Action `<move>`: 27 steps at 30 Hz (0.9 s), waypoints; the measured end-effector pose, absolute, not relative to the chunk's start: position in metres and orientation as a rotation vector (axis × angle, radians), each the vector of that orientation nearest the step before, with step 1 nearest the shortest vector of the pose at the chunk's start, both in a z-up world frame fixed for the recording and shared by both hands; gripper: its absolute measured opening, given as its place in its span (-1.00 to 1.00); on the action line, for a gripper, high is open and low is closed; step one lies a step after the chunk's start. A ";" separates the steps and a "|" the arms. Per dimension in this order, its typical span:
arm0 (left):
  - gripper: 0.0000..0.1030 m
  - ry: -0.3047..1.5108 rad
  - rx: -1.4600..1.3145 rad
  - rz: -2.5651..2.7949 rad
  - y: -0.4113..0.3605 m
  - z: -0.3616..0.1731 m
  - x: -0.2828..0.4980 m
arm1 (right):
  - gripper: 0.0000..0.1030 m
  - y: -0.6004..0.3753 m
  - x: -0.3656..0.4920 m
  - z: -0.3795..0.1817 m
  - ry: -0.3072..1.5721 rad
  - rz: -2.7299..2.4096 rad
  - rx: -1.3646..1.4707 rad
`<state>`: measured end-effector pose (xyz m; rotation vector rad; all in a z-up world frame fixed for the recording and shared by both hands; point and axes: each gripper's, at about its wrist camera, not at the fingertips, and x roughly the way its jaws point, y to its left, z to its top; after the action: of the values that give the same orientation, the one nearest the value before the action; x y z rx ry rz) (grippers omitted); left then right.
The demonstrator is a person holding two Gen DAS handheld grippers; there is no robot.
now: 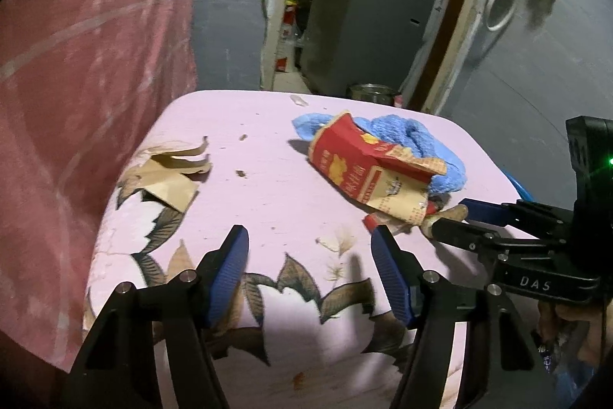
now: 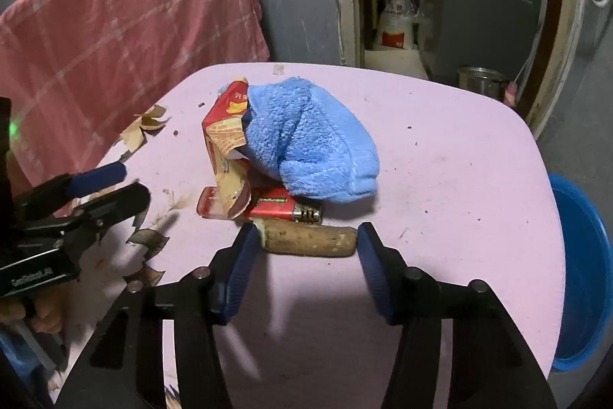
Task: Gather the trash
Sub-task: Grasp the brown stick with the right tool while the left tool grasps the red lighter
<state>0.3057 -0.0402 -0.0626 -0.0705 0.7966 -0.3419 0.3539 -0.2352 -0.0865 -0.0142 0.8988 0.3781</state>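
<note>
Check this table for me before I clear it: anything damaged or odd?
Yes. The pink tabletop has its printed covering torn and peeling up near its left edge, baring brown board. The red packet is crumpled and torn open.

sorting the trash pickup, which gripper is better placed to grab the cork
Right. The right gripper already straddles the cork, jaws either side. The left gripper hangs over bare table.

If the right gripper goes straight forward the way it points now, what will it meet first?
Most likely the brown cork-like piece, which lies crosswise just ahead of the right gripper, about between its fingertips. Behind it lie the red lighter and the blue cloth. Depth is hard to judge here.
</note>
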 end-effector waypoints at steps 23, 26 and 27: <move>-0.43 0.879 0.166 -0.594 -0.111 -0.081 0.330 | -0.09 -0.306 0.340 -0.086 0.844 0.249 0.145; -0.52 0.880 0.188 -0.609 -0.117 -0.082 0.321 | -0.09 -0.305 0.339 -0.086 0.839 0.249 0.142; -0.54 0.879 0.197 -0.611 -0.118 -0.082 0.317 | -0.09 -0.303 0.339 -0.087 0.838 0.248 0.140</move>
<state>0.3172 -0.1181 -0.0822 0.1966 0.8792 -0.6107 0.3386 -0.3033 -0.0869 0.1398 0.8384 0.2479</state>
